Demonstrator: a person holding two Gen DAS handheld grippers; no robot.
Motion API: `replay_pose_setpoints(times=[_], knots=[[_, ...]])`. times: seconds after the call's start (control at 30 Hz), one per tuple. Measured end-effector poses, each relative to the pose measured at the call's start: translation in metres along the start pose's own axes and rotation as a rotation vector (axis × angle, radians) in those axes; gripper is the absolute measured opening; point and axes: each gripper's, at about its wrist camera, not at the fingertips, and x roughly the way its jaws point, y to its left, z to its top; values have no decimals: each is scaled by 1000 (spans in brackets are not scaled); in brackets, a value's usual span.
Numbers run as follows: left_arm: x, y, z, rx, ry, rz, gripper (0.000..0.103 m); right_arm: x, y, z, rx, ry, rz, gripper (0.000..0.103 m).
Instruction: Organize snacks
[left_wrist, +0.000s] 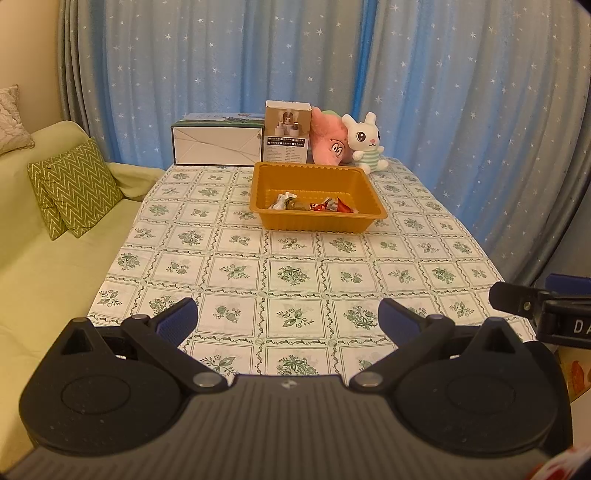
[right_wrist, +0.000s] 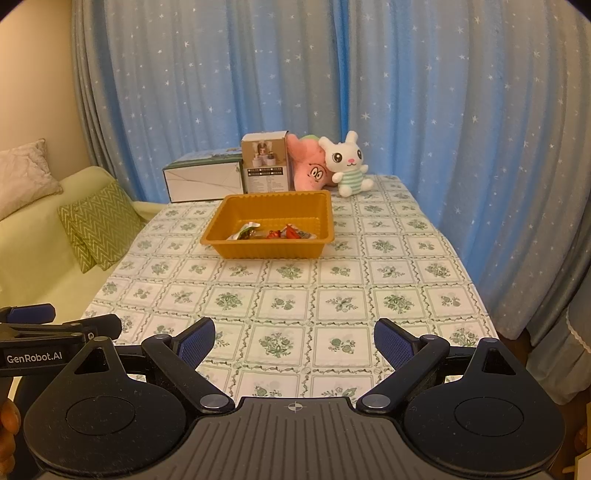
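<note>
An orange plastic tray (left_wrist: 373, 192) stands on the far half of the table and also shows in the right wrist view (right_wrist: 225, 218). Several wrapped snacks (left_wrist: 314, 204) lie in its near part, and they show in the right wrist view (right_wrist: 271, 232). My left gripper (left_wrist: 288, 320) is open and empty above the table's near edge. My right gripper (right_wrist: 294, 343) is open and empty, level with it on its right. Each gripper's fingers show at the side of the other's view.
A floral tablecloth (left_wrist: 291, 273) covers the table. At the far end stand a white box (left_wrist: 216, 142), a tall carton (left_wrist: 287, 133), a pink plush (left_wrist: 328, 138) and a white rabbit plush (left_wrist: 365, 142). A green sofa with cushions (left_wrist: 74, 184) lies left. Blue curtains hang behind.
</note>
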Motion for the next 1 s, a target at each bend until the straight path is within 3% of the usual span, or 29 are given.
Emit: replay_pose_setpoints(times=[1.0], knots=[[4, -2, -4, -1, 9, 1, 103, 2, 3, -5, 10, 9, 2, 93]])
